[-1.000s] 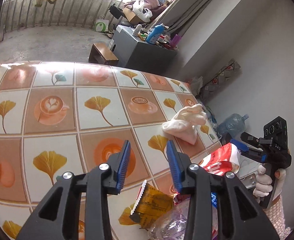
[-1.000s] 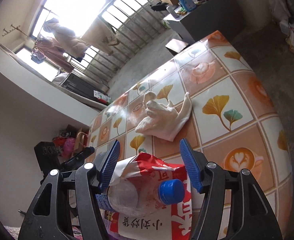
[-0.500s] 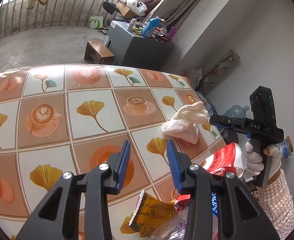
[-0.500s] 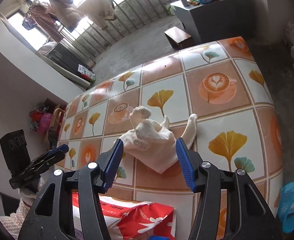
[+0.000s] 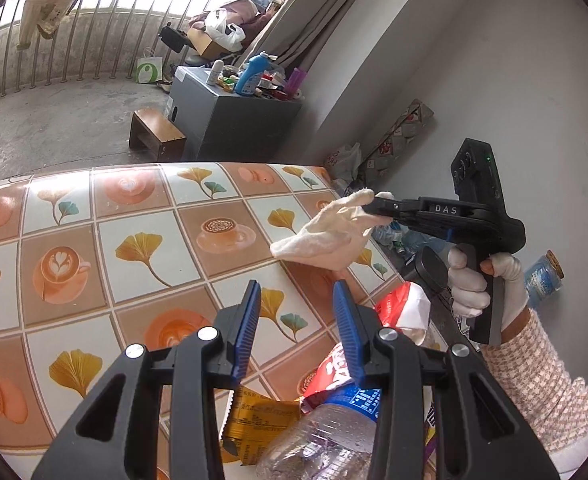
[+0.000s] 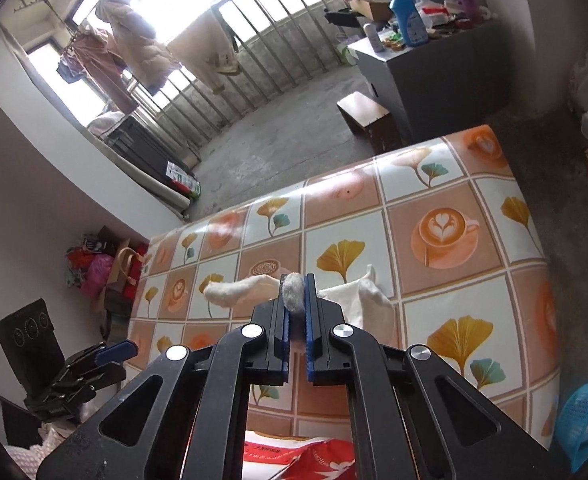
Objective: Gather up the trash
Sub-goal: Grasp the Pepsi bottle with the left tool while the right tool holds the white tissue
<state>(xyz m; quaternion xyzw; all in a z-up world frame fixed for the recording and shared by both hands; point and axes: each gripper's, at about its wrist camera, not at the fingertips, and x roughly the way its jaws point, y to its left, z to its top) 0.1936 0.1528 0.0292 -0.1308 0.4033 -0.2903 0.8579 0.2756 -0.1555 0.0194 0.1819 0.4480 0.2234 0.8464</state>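
A white cloth glove (image 5: 326, 236) lies at the right side of the patterned table (image 5: 93, 240), one finger lifted. My right gripper (image 5: 374, 206) is shut on that finger, the jaws closing tight with a grey-white fold (image 6: 294, 296) pressed between the pads. Nearer me, my left gripper (image 5: 296, 292) hovers open above the table with nothing between its fingers. Just below it lie a yellow wrapper (image 5: 257, 412), a clear plastic bottle (image 5: 326, 436) with a blue label, and a red and white bag (image 5: 402, 308).
A blue mesh basket (image 6: 586, 420) stands on the floor off the table's right edge. Beyond the table are a small wooden stool (image 5: 155, 134) and a grey cabinet (image 5: 229, 120) with bottles on top. A gloved hand (image 5: 470, 284) holds the right gripper.
The right gripper moved from above the red bag over to the glove and shut on one of its fingers, lifting it. The left gripper rose a little and stayed open.
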